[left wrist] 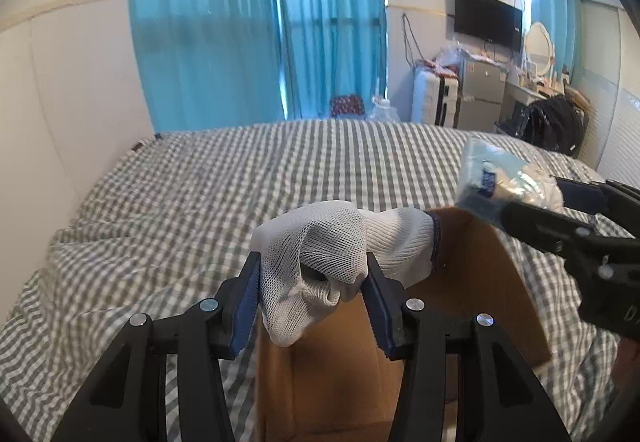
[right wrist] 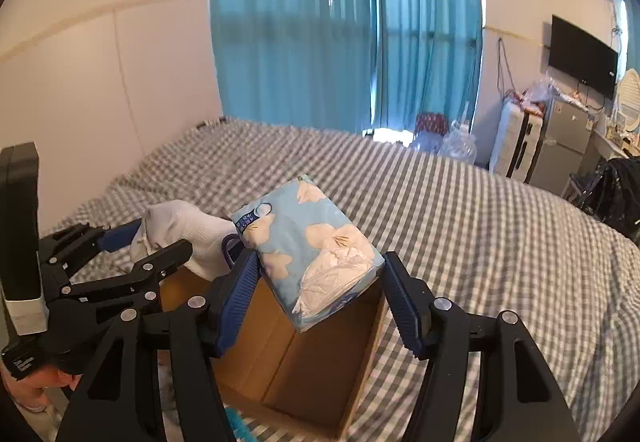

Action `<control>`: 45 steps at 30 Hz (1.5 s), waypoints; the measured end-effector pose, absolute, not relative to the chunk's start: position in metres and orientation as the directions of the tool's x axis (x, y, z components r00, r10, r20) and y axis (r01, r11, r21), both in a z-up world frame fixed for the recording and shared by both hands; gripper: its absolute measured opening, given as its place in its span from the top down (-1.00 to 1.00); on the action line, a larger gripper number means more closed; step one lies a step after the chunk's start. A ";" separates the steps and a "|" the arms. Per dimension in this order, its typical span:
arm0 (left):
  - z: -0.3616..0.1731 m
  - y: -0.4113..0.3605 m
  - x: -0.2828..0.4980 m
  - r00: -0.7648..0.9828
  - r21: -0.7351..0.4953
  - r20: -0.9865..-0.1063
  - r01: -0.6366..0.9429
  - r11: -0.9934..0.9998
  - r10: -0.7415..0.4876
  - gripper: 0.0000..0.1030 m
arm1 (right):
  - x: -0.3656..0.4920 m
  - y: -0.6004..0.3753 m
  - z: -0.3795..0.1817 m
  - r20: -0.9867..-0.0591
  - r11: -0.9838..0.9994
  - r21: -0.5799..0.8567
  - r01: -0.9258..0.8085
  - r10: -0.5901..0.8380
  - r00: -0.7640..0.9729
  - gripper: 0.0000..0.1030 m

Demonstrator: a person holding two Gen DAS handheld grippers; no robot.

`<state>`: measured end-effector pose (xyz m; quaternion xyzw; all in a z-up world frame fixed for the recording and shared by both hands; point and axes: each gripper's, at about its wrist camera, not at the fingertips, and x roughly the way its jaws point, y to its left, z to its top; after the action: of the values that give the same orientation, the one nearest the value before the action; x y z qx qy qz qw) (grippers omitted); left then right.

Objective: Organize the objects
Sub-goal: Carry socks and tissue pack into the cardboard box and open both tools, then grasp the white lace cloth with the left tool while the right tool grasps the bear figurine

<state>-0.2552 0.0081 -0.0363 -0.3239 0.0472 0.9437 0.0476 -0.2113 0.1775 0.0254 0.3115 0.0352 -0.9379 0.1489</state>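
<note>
You are working over the wide bed covered in a grey-and-white checked sheet (right wrist: 460, 209), and on it the open brown cardboard box (right wrist: 316, 370) is sitting just below both tools, its flaps standing up. Your right tool (right wrist: 320, 282) is gripping the light-blue soft plastic pack of tissues printed with pale flowers (right wrist: 308, 238) across its width, the pack tilting above the mouth of the box. It is looking light and squashy, with slick film that is crinkling at the near end, so keeping the pads on the full middle of the pack, not the loose torn end, seems the safer hold. Your left tool (left wrist: 312, 282) is clenching the white knitted and mesh fabric piece with a dark-edged cuff (left wrist: 340, 242), which looks like a sock or glove, and this is hanging over the box's near wall. It is limp and very light, drooping on both sides of the pads, so holding it by the bunched middle, as you are doing, is probably keeping it from snagging on the cardboard edge when it goes in.
</note>
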 end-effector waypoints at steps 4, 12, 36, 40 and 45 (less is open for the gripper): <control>-0.048 0.008 -0.268 -0.777 0.040 -0.623 -0.151 -0.988 0.093 0.03 | -0.228 0.169 0.002 -0.611 -0.948 0.023 0.317 -0.264 -0.746 -0.21; -0.054 0.007 -0.268 -0.751 -0.014 -0.647 -0.160 -0.987 0.130 -0.16 | -0.231 0.181 -0.011 -0.608 -0.946 0.099 0.310 -0.304 -0.734 -0.31; 0.061 -0.030 -0.096 -0.865 0.000 -0.495 -0.093 -0.996 0.081 -1.00 | -0.046 0.222 0.135 -0.385 -0.954 -0.074 0.289 -0.240 -0.891 -1.00; 0.028 -0.039 -0.074 -0.843 -0.004 -0.535 -0.058 -0.998 0.052 -1.00 | -0.023 0.207 0.109 -0.423 -0.945 -0.085 0.314 -0.251 -0.871 -1.00; -0.024 -0.044 -0.054 -0.820 0.005 -0.572 -0.031 -1.000 0.022 -1.00 | -0.019 0.191 0.038 -0.523 -0.942 -0.086 0.324 -0.234 -0.820 -1.00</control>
<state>-0.0543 -0.0438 -0.0240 -0.2998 0.0071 0.9539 0.0138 -0.0193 0.1913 0.0379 0.2620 0.0860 -0.9499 0.1469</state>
